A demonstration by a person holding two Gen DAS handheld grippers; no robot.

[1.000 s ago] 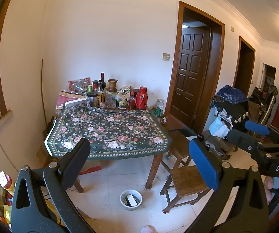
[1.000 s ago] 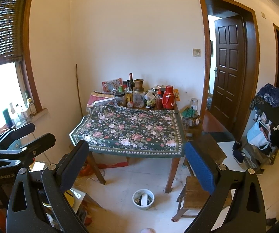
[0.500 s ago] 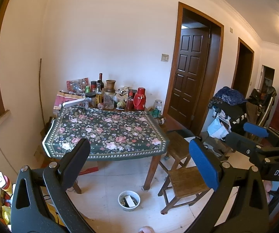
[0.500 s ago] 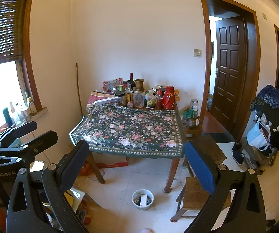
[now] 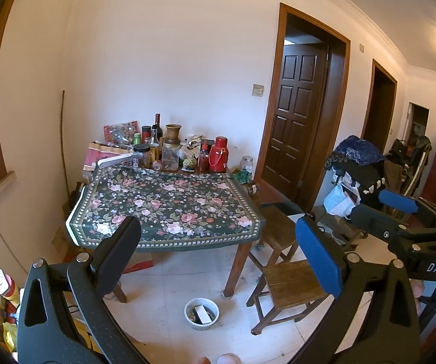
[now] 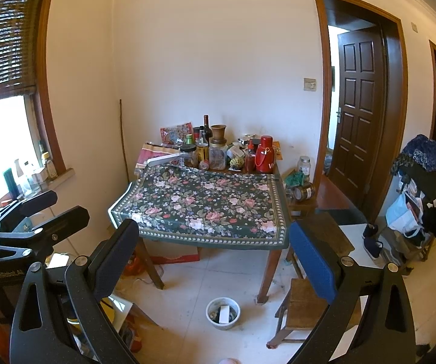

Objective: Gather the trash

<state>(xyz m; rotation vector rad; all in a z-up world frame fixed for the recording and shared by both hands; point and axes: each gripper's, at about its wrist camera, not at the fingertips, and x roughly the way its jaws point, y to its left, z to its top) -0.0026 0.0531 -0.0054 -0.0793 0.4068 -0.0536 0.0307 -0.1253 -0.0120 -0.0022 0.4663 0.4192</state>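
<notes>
A small white bin [image 5: 201, 314] with a white box and other scraps inside stands on the tiled floor by the table's front right leg; it also shows in the right wrist view [image 6: 223, 313]. My left gripper [image 5: 218, 257] is open and empty, held well back from the table. My right gripper [image 6: 211, 257] is open and empty too. The right gripper shows at the right of the left wrist view [image 5: 400, 212], and the left gripper at the left of the right wrist view [image 6: 32, 215].
A table with a floral cloth [image 5: 169, 203] carries bottles, jars and a red thermos [image 5: 218, 154] along its back edge. Wooden stools [image 5: 290, 285] stand right of it. A doorway [image 5: 302, 121] and piled clothes [image 5: 357, 163] lie right. Clutter sits on the floor at left [image 6: 120, 309].
Both views have drifted slightly; the table and bin sit a little further left in the left wrist view. Both grippers stay open and empty.
</notes>
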